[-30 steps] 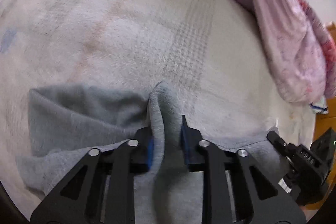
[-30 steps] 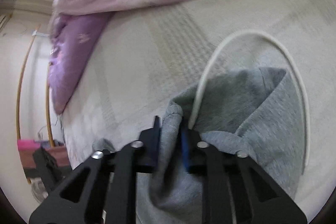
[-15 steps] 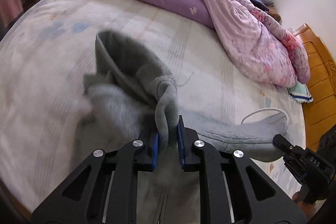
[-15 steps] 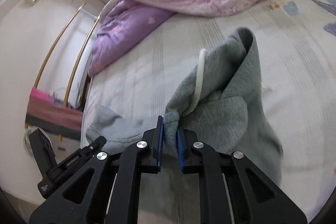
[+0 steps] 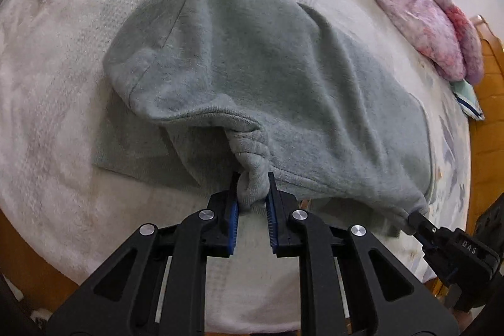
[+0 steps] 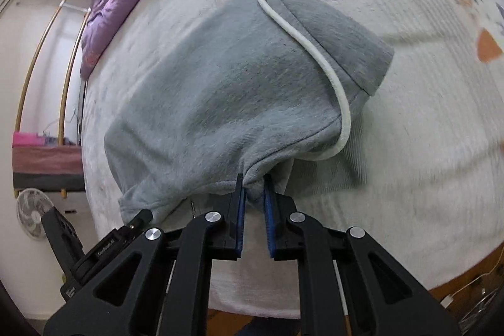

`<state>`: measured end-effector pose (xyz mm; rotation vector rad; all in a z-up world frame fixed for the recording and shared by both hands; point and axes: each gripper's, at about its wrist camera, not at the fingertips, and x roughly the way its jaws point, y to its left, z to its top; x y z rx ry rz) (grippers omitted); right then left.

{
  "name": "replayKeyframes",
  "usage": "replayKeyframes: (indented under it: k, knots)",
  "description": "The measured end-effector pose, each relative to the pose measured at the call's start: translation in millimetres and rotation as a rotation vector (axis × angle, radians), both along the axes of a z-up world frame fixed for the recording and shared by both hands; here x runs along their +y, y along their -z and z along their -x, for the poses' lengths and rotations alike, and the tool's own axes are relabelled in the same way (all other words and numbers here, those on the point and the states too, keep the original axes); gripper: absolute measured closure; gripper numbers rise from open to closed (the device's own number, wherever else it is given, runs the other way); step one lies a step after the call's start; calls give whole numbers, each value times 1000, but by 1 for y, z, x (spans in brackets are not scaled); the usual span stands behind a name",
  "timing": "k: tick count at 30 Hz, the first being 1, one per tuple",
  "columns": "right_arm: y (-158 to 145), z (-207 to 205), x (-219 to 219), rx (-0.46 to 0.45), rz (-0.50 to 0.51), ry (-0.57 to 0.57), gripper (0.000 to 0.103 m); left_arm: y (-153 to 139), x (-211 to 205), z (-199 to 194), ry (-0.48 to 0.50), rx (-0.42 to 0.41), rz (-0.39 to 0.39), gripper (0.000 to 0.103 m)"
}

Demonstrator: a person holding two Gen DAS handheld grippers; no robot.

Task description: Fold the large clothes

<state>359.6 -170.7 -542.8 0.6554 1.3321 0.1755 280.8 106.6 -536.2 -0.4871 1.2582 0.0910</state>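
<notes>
Left wrist: both grippers' fingers pinched narrowly on bunched grey garment (image 5: 252, 68) edge.

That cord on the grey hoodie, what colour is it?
White, clearest in the right wrist view: the cord curves across the hoodie.

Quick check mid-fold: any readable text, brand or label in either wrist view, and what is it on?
"DAS": white letters on the right gripper body, seen in the left wrist view.
White lettering on the left gripper body, in the right wrist view: too blurred to read.
The gray sweatshirt shows no text.
</notes>
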Motion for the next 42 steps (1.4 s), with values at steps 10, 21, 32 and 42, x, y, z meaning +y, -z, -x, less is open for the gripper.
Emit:
replayKeyframes:
  k: [10,21,32,42]
  knots:
    - [46,17,17,101,88,67,89,35,15,14,98,149,9,68]
    - [-35,13,40,3,238,-37,72,-9,121,38,-165,-40,105,29]
    - [-32,-76,135,-144,193,-201,71,41,173,-13,-377,10,163,31]
    - [-21,-106,149,-167,204,-249,97,29,190,12,-355,39,125,99]
